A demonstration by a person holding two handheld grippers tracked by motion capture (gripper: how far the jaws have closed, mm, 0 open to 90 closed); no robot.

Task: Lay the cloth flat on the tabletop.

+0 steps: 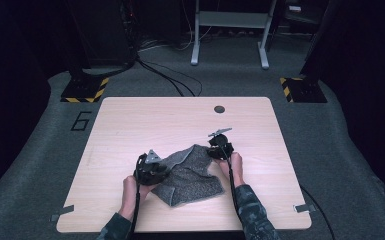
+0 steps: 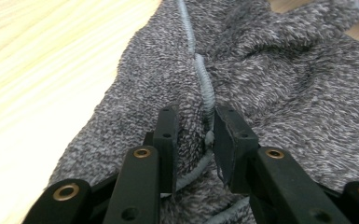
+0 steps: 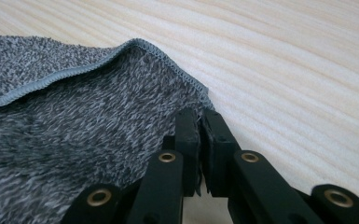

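A: Cloth is being gripped at two places: the crumpled grey fleecy towel with a pale blue stitched hem [image 1: 192, 175] lies on the near middle of the light wooden table [image 1: 130, 125], bunched and partly folded over itself.

B: Which step is judged to be in hand?

A: The taking-hold step, most likely ahead of a spread or a fold. The right gripper [image 3: 199, 122] is seen in the right gripper view nearly closed, with the hemmed corner of the towel pinched thin between its black jaws. The left gripper [image 2: 196, 135] is seen in the left gripper view with a narrow gap between its jaws, a raised ridge of cloth and the hem cord caught in that gap and pressed from both sides.

B: What is called for next?

A: Both pinches would have to be kept firm while the grippers are drawn apart, so that the bunched cloth is pulled flat. A slip is more to be feared on the right, where only the very corner is held.

B: And the pose of the hands?

A: In the high view the left hand [image 1: 130, 187] is set at the towel's left edge and the right hand [image 1: 235, 165] at its far right corner. Both forearms are brought in from the near edge, and both grippers are held low over the table and pointed forward.
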